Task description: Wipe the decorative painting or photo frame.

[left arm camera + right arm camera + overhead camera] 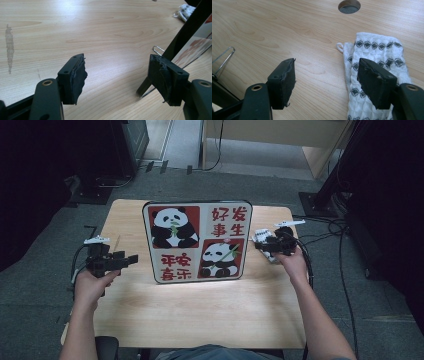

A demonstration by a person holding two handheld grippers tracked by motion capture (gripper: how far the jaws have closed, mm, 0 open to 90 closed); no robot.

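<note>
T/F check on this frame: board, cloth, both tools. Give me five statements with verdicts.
1. The panda board stands upright on the table. True.
2. The left tool is clamped on the board's edge. False: its jaws stand open with bare table between them; the board's dark edge is off to one side.
3. The white patterned cloth lies flat on the table by the right tool. True.
4. The right tool has the cloth lifted off the table. False: its jaws are open, and the cloth lies on the wood.
5. The cloth is draped over the board's top. False: it lies on the table beside the board, at the right in the high view.
</note>
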